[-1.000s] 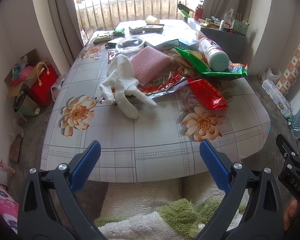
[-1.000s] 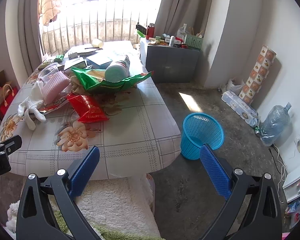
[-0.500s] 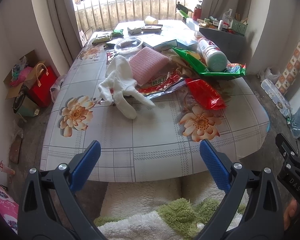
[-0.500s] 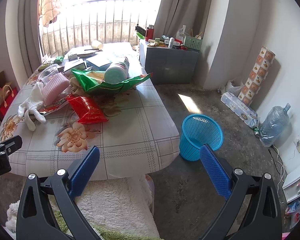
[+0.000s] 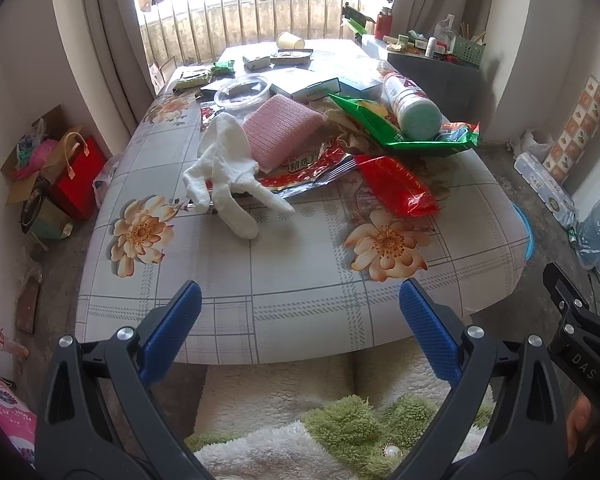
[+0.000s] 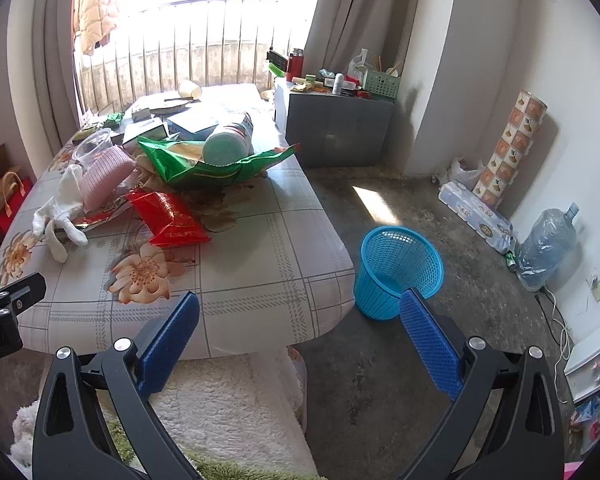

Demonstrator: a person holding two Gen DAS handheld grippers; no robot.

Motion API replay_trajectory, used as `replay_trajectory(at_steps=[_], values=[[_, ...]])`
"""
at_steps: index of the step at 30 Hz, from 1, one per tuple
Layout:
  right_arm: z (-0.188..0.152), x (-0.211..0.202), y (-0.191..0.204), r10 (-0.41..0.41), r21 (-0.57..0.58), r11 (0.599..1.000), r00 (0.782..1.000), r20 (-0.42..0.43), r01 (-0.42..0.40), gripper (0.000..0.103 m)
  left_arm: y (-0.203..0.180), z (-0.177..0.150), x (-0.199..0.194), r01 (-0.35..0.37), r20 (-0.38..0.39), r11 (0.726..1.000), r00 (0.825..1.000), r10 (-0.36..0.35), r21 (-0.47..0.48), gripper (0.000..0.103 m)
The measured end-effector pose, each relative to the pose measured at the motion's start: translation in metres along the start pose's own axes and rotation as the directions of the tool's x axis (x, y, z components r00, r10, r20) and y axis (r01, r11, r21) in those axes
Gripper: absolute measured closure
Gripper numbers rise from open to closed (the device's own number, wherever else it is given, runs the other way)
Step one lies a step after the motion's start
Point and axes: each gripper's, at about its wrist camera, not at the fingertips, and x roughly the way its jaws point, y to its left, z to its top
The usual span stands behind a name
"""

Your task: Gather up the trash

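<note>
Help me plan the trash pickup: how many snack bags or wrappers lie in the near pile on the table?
3 clearly: a red bag nearest the table edge, a green bag under the lying canister, and a flattened red wrapper beneath the pink cloth. Others may be hidden underneath.

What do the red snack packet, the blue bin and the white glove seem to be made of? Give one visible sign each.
Red snack packet: probably glossy plastic film; it crinkles and glints.
Blue bin: likely moulded plastic; its wall is an open lattice.
White glove: apparently soft matt knit fabric; its fingers lie limp.
</note>
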Motion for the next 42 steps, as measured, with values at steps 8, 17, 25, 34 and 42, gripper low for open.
replay_trajectory(at_steps=[8, 17, 25, 34, 42], values=[[-0.0010, -0.0031, -0.0037, -0.006, 0.008, 1.000, 1.000, 0.008, 0.006, 0.005, -0.0049, 0.0022, -0.0017, 0.010, 0.003, 1.000, 1.000, -0.010, 0.008, 0.008], [-0.0015, -0.0034, -0.0055, -0.006, 0.011, 1.000, 1.000, 0.008, 0.005, 0.005, -0.0053, 0.0022, -0.0019, 0.009, 0.003, 1.000, 1.000, -0.009, 0.009, 0.008], [-0.0017, -0.0033, -0.0062, -0.004, 0.012, 1.000, 1.000, 0.007, 0.004, 0.005, -0.0054, 0.0023, -0.0019, 0.009, 0.004, 1.000, 1.000, -0.009, 0.009, 0.008], [-0.0020, -0.0030, -0.0074, -0.003, 0.014, 1.000, 1.000, 0.007, 0.003, 0.005, -0.0058, 0.0025, -0.0019, 0.008, 0.004, 1.000, 1.000, -0.009, 0.009, 0.008], [-0.0024, -0.0017, -0.0090, -0.002, 0.016, 1.000, 1.000, 0.004, 0.002, 0.005, -0.0053, -0.0004, 0.0007, 0.009, -0.006, 1.000, 1.000, -0.009, 0.009, 0.008]])
